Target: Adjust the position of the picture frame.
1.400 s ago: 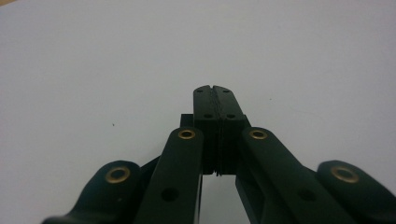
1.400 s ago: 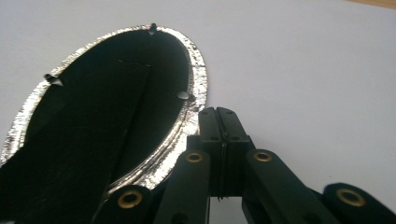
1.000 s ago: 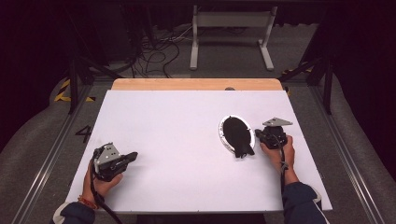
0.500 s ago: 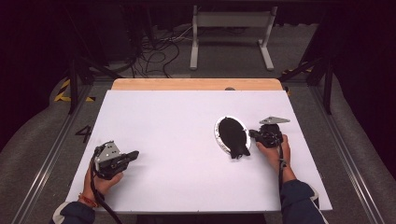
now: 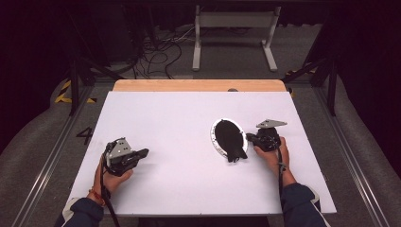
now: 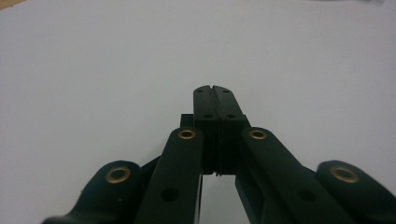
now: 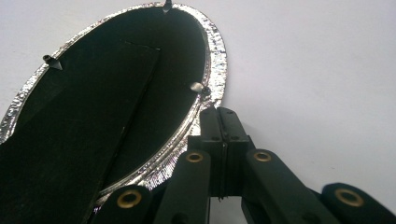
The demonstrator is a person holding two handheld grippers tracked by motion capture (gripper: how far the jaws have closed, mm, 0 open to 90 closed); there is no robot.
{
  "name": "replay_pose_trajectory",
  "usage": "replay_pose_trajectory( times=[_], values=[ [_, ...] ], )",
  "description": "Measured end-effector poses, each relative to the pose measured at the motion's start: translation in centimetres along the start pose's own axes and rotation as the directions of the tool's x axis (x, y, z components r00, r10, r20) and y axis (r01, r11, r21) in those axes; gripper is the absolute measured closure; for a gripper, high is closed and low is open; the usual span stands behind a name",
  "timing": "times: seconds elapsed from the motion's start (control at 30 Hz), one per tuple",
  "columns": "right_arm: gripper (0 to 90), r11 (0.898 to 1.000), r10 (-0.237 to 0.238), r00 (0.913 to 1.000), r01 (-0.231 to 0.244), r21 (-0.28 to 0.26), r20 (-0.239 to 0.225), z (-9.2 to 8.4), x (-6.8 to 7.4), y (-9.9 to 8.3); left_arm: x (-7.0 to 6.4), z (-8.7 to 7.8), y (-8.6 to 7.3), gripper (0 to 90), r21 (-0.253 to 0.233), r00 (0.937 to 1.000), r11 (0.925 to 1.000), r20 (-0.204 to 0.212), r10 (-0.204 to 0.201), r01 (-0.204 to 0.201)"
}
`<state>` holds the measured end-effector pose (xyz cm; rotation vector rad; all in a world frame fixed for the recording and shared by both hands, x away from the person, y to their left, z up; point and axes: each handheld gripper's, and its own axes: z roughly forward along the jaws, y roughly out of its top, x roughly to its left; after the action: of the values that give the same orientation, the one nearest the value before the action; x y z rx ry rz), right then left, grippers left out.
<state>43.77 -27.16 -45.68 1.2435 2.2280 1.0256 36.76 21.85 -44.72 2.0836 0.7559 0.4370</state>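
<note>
An oval foil tray [image 5: 217, 142] with a shiny crimped rim [image 7: 215, 60] lies right of the table's centre. A black sheet [image 7: 70, 140] lies inside it, and one end [image 5: 235, 153] sticks out over the near rim. My right gripper [image 5: 249, 137] is shut, and its tips [image 7: 223, 111] rest against the outside of the tray's right rim with nothing between them. Near the table's front left, my left gripper [image 5: 144, 152] is held low over the bare white top. Its jaws [image 6: 214, 88] are pressed together on nothing.
The white board [image 5: 189, 189] covers the table, with a wooden strip [image 5: 198, 85] along its far edge. Dark floor, cables and a metal stand [image 5: 234, 28] lie beyond. A rail [image 5: 364, 189] runs along the right side.
The left gripper has shifted a little right and away from the person. The right gripper has edged left, and the tray with its black sheet has slid slightly left with it.
</note>
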Motion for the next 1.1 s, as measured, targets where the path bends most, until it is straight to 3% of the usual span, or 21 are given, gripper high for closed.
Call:
replay_pose_trajectory(
  times=[0.53, 0.73, 0.9, 1.1],
  values=[
    [90.0, 0.998, -0.056, 0.9979, 0.055, -0.005, -0.034, 0.8, 2.2, 0.5, -0.1, 2.4, 1.7, 89.4, 0.008, 0.9987, 0.9999, 0.050, 0.007, -0.007],
    [90.0, 0.998, -0.070, 0.9967, 0.070, -0.007, -0.040, 1.1, 3.0, 0.6, -0.5, 3.6, 2.4, 89.2, 0.025, 0.9982, 0.9994, 0.056, 0.022, -0.024],
    [90.0, 0.998, -0.067, 0.9974, 0.067, -0.006, -0.025, 1.2, 4.2, 0.7, -1.3, 4.6, 3.4, 89.0, 0.007, 0.9973, 0.9994, 0.066, 0.034, -0.035],
    [90.0, 0.996, -0.094, 0.9951, 0.093, -0.004, -0.033, 1.1, 5.5, 0.6, -1.8, 4.9, 3.6, 89.0, 0.009, 0.9954, 0.9983, 0.078, 0.056, -0.057]
  ],
)
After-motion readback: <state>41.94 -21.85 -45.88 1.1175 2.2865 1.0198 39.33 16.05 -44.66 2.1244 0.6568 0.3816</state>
